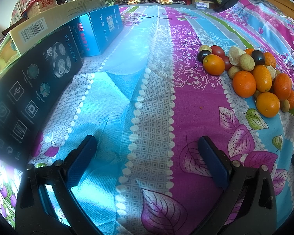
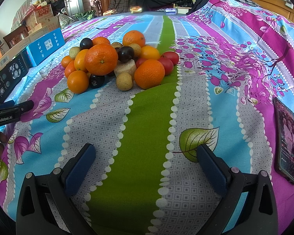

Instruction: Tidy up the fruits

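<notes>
While the left gripper (image 1: pixel 147 152) hangs spread wide and empty over the patterned bedsheet (image 1: pixel 156 98), the fruit pile (image 1: pixel 250 72) of oranges, dark plums, red tomatoes and tan longans lies ahead of it to the right, well apart from its fingers. Left of the pile stand a black shaver box (image 1: pixel 29 90) and a blue box (image 1: pixel 102 33), side by side.

Seen from the right wrist, the right gripper (image 2: pixel 147 154) is likewise released, nothing between its blue pads (image 2: pixel 80 168). Straight ahead sits the fruit pile (image 2: pixel 115 62), untouched. A phone (image 2: pixel 288 143) lies face up far right of the pile.
</notes>
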Demonstrator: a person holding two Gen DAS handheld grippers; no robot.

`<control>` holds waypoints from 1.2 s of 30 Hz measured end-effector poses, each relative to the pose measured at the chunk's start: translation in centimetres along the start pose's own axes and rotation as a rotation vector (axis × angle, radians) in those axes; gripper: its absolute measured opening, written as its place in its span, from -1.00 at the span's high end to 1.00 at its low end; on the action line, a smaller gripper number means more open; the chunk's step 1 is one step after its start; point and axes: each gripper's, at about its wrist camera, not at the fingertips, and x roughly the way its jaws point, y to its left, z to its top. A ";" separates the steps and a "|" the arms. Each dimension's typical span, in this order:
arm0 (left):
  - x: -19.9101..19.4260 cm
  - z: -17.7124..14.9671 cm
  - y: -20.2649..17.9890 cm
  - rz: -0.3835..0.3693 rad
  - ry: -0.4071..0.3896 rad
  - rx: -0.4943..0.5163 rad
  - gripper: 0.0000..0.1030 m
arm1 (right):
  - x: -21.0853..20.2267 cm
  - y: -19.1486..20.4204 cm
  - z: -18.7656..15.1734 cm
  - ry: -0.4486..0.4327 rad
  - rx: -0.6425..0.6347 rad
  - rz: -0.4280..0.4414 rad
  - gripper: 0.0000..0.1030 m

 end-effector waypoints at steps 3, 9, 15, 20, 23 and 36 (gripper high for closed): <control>0.1 0.1 0.0 -0.006 0.016 -0.001 -1.00 | -0.1 -0.1 0.0 0.003 0.001 0.004 -1.00; -1.3 0.8 -0.9 -0.088 0.023 0.048 -0.91 | -1.1 -0.5 0.0 0.035 -0.012 0.036 -0.96; -4.0 2.5 -4.9 -0.366 -0.016 0.109 -0.50 | -4.0 -1.0 0.5 -0.002 0.023 0.105 -0.81; -3.3 3.2 -9.0 -0.474 -0.001 0.194 -0.33 | -5.6 -1.3 1.2 -0.035 0.051 0.126 -0.81; -1.9 3.3 -10.1 -0.486 0.015 0.195 -0.33 | -5.8 -1.6 1.7 -0.037 0.058 0.131 -0.81; 0.4 3.6 -11.4 -0.531 0.054 0.185 0.17 | -5.2 -3.3 3.2 -0.012 0.108 0.207 -0.41</control>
